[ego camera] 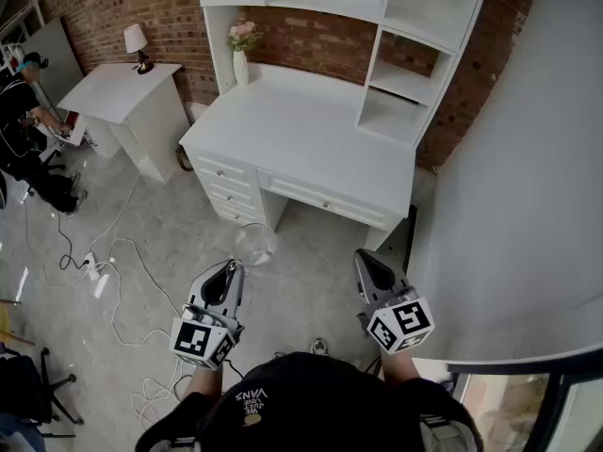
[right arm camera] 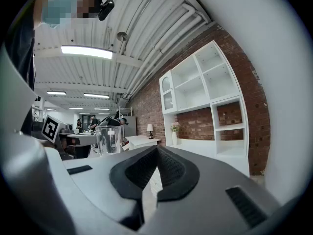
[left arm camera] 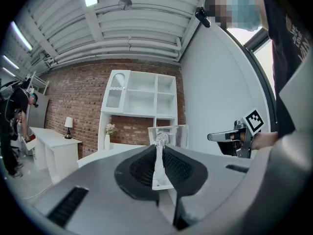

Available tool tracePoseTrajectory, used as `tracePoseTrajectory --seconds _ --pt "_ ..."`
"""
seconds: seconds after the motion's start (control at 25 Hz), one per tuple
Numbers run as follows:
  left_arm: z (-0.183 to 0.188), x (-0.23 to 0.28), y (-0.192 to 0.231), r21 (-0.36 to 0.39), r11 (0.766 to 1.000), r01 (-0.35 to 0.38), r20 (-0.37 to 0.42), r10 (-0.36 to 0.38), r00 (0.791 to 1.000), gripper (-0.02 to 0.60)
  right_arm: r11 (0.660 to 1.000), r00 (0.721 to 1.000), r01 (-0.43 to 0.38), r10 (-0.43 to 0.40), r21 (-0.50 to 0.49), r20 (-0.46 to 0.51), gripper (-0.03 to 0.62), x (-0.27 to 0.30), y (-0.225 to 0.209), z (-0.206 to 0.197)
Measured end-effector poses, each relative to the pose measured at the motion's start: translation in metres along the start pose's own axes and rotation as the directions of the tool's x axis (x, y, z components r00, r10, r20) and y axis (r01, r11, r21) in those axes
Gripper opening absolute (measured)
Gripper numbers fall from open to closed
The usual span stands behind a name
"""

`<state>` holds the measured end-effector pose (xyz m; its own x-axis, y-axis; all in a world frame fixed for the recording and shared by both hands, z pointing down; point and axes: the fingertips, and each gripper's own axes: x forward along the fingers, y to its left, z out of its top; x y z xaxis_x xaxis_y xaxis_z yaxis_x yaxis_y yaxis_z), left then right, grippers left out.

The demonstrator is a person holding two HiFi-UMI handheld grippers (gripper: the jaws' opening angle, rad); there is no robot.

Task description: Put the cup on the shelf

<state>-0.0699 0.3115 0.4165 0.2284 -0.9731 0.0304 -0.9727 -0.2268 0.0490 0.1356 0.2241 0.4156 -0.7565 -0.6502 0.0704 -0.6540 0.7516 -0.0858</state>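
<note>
1. The left gripper [ego camera: 229,271] pinches a clear cup [ego camera: 254,244] by its wall, in the air before the white desk's [ego camera: 311,139] front edge.
2. The right gripper [ego camera: 369,260] is alongside, jaws pressed together on nothing.

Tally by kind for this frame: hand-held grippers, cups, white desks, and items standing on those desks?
Left hand-held gripper, right hand-held gripper: 2
Clear cup: 1
White desk with shelves, white side desk: 2
Vase of flowers: 1
Table lamp: 1
Total: 7
</note>
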Motion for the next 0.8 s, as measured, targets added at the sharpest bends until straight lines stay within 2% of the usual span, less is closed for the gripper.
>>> tracePoseTrajectory --seconds 0.32,0.52,0.8 --pt "0.005 -0.004 0.013 -0.001 1.0 0.019 0.014 -0.019 1.0 0.031 1.0 0.999 0.003 -0.004 0.028 0.032 0.0 0.004 0.015 0.004" --pt "0.003 -0.002 0.026 0.009 0.999 0.052 0.015 -0.052 0.999 0.03 0.999 0.998 0.043 -0.045 0.031 0.037 0.0 0.009 0.02 0.0" --pt "-0.007 0.03 0.03 -0.01 0.998 0.064 0.009 -0.064 0.998 0.029 0.997 0.998 0.061 -0.062 0.049 0.021 0.0 0.027 -0.007 -0.008"
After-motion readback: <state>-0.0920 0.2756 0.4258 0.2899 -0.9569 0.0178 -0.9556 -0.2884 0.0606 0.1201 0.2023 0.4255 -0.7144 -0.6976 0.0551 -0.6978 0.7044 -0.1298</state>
